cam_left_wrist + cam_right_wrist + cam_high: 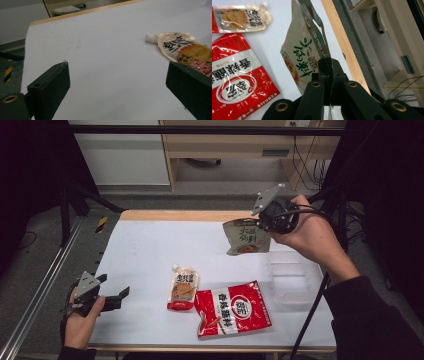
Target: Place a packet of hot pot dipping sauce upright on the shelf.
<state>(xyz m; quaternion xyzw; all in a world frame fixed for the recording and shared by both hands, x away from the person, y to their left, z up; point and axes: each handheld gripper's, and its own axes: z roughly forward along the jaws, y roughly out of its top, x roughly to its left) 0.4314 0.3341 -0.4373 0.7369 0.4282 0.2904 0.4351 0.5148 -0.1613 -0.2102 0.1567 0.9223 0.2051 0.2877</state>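
Note:
My right gripper (270, 223) hangs above the far right of the white table (150, 245), shut on the top edge of a beige sauce pouch with green lettering (244, 237). The right gripper view shows that pouch (304, 50) pinched between the closed jaws (327, 65). A yellow spout pouch (183, 289) and a red seasoning packet (232, 309) lie flat at the front middle. My left gripper (114, 286) sits low at the table's front left, open with nothing between its fingers (117, 82). It points toward the spout pouch (182, 47).
A clear plastic box (292, 277) stands on the right side of the table, below the held pouch. A dark slanted pole (312, 310) crosses the front right corner. The table's wooden far edge (180, 215) borders grey floor and furniture.

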